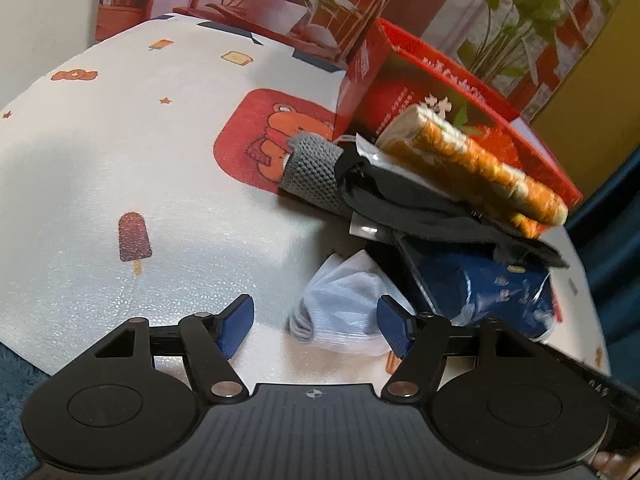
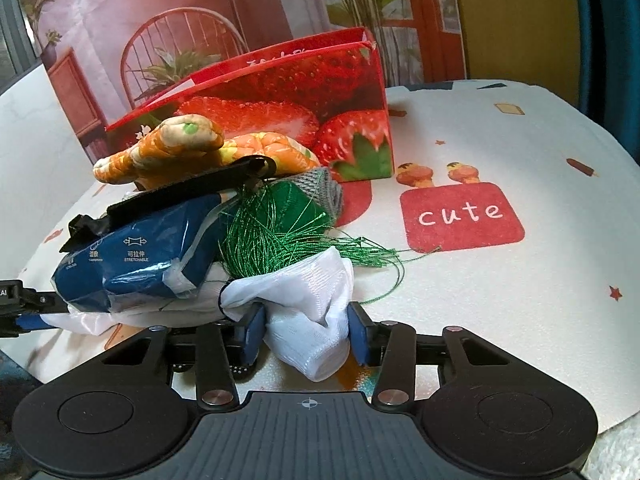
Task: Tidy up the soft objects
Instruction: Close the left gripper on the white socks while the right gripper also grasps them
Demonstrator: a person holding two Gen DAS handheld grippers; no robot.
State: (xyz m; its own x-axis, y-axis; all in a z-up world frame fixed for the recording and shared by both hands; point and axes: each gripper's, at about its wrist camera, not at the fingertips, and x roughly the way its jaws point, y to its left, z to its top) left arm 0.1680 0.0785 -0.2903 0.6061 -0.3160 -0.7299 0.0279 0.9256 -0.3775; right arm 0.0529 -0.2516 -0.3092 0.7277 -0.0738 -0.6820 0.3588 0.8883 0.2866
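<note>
A white sock (image 2: 308,320) lies at the front of a pile of soft things on the white printed mat (image 2: 500,140). My right gripper (image 2: 306,334) is shut on the white sock, one blue pad against each side. In the left wrist view the same sock (image 1: 340,308) sits between the fingers of my left gripper (image 1: 316,320), close to the right pad; that gripper is open and not pressing on it. The pile holds an orange quilted cloth (image 2: 180,148), a black strap (image 2: 192,192), a blue plastic packet (image 2: 140,256), green thread (image 2: 280,228) and a grey knit piece (image 1: 312,172).
A red strawberry-printed box (image 2: 288,104) stands open just behind the pile. The mat (image 1: 120,160) stretches out to the left of the pile and to its right around the red "cute" print (image 2: 460,216). Blue carpet (image 1: 12,380) shows below the mat's edge.
</note>
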